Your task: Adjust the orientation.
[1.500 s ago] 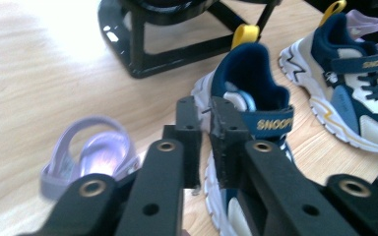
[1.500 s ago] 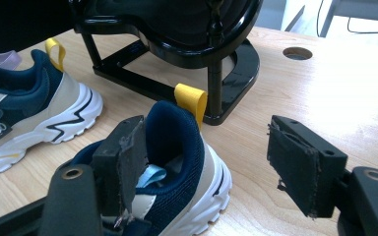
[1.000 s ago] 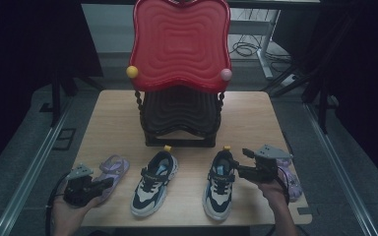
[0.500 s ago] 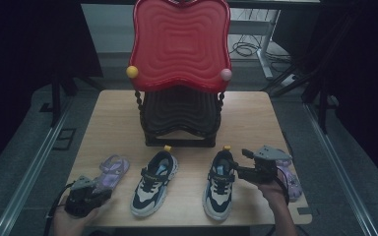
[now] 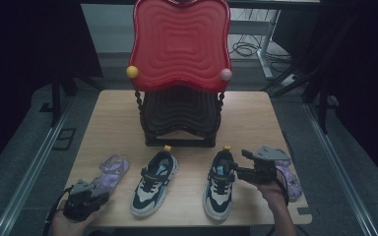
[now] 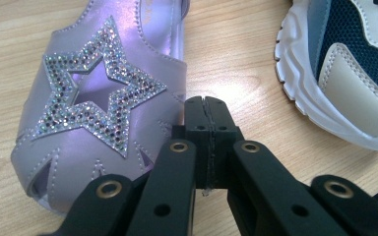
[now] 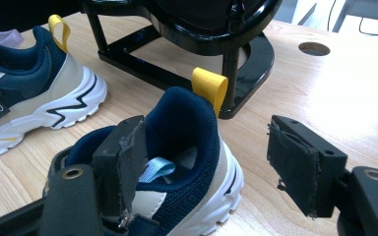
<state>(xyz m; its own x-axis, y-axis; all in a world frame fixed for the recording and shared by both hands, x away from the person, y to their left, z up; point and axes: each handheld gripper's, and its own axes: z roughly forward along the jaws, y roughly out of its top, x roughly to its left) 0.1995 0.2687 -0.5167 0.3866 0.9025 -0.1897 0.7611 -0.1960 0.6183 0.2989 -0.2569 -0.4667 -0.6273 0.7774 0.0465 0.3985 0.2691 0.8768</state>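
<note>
Left hand-held gripper (image 6: 206,105), jaws together and empty, is sinking beside the lilac star-studded sandal (image 6: 98,105) on the wooden worktop (image 5: 256,123), while right hand-held gripper (image 7: 204,162) is hovering, jaws apart, around the navy-and-white mesh sneaker's (image 7: 187,142) heel, likely grabbing next.

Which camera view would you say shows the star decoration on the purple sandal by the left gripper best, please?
The left gripper view: the purple sandal lies right before the shut left gripper, so the star decoration shows each rhinestone. The high view gives that sandal only as a small pale shape, its star unreadable. The right gripper view shows a lilac strap at its edge.
</note>
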